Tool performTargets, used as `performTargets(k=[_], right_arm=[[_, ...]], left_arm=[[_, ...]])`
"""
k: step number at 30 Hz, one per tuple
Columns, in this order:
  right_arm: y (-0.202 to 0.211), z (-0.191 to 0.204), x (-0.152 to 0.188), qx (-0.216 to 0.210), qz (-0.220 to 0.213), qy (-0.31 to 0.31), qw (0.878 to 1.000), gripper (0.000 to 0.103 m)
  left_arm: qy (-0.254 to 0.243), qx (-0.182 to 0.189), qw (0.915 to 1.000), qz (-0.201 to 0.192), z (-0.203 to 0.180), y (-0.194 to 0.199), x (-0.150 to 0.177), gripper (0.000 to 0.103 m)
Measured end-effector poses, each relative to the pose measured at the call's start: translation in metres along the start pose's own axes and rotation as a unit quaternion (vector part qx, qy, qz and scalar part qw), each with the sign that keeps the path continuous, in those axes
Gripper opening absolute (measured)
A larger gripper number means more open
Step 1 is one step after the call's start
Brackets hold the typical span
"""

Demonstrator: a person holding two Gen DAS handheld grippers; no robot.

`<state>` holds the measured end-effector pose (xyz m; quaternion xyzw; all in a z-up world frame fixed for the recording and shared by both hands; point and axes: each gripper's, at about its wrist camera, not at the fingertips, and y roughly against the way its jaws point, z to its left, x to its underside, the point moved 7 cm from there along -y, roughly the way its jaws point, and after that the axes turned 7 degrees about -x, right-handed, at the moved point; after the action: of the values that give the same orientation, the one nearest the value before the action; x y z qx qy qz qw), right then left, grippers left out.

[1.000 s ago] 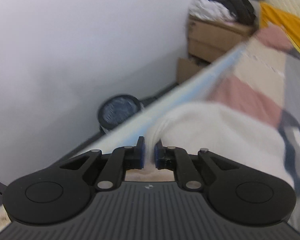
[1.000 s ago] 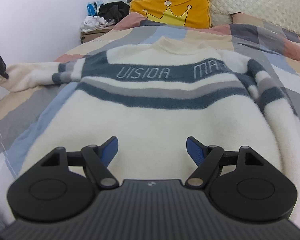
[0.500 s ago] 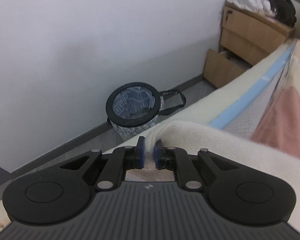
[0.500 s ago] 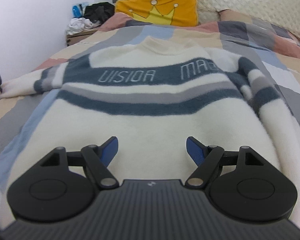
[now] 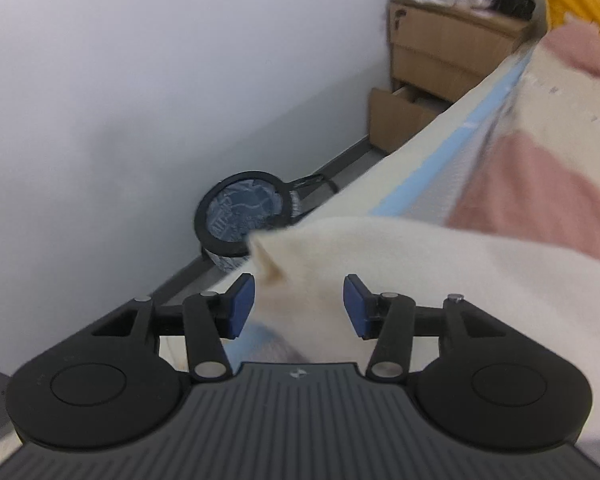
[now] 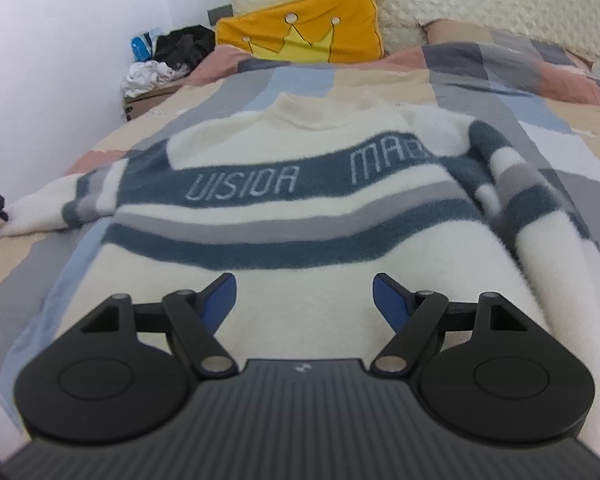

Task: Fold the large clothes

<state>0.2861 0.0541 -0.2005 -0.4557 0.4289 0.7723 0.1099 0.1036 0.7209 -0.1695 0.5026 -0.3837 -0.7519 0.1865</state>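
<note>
Left gripper (image 5: pixel 298 306), jaws opening, the cream cuff (image 5: pixel 276 256) of the sweater (image 6: pixel 300 216) loose between its pads at the bed's (image 6: pixel 548 120) near edge. Right gripper (image 6: pixel 304 300), wide and empty, over the hem; the sleeve's long axis runs sideways from the left gripper toward the sweater body, which lies flat, collar far, toward the yellow pillow (image 6: pixel 300 26)

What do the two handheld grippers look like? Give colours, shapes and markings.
Both the left gripper and right gripper are matte black, with a ribbed grey body bearing a small logo, two round discs, silver pivot pins on linked arms, and blue pads on the fingers.
</note>
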Motion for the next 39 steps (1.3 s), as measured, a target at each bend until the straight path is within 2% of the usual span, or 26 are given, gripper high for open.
performTargets(k=[6, 9, 13, 16, 18, 22, 26, 31, 35, 39], right_arm=[[0.022, 0.017, 0.002, -0.049, -0.005, 0.006, 0.999, 0.077], [0.034, 0.028, 0.009, -0.076, 0.004, 0.015, 0.997, 0.077], [0.054, 0.045, 0.022, -0.133, 0.022, 0.012, 0.991, 0.077], [0.067, 0.060, 0.037, -0.172, 0.041, 0.027, 0.984, 0.077], [0.074, 0.067, 0.047, -0.183, 0.052, 0.040, 0.981, 0.077], [0.076, 0.077, 0.071, -0.220, 0.106, 0.049, 0.969, 0.077], [0.087, 0.081, 0.078, -0.234, 0.114, 0.062, 0.963, 0.078], [0.091, 0.085, 0.081, -0.262, 0.121, 0.057, 0.956, 0.080], [0.092, 0.091, 0.080, -0.266, 0.107, 0.073, 0.955, 0.079], [0.101, 0.092, 0.068, -0.281, 0.072, 0.071, 0.954, 0.078]], left_arm=[[-0.010, 0.054, 0.9985, -0.003, -0.007, 0.086, 0.030, 0.055], [-0.037, 0.069, 0.9969, -0.004, -0.018, 0.128, 0.056, 0.055], [-0.066, 0.093, 0.9935, 0.011, -0.034, 0.178, 0.098, 0.055], [-0.076, 0.124, 0.9890, 0.029, -0.047, 0.215, 0.128, 0.055], [-0.080, 0.146, 0.9854, 0.038, -0.056, 0.237, 0.147, 0.055], [-0.067, 0.200, 0.9743, 0.081, -0.081, 0.279, 0.194, 0.055], [-0.063, 0.234, 0.9628, 0.119, -0.110, 0.305, 0.238, 0.055], [-0.058, 0.247, 0.9576, 0.136, -0.138, 0.324, 0.280, 0.055], [-0.043, 0.235, 0.9595, 0.149, -0.140, 0.320, 0.293, 0.055], [-0.017, 0.222, 0.9640, 0.145, -0.132, 0.312, 0.288, 0.055]])
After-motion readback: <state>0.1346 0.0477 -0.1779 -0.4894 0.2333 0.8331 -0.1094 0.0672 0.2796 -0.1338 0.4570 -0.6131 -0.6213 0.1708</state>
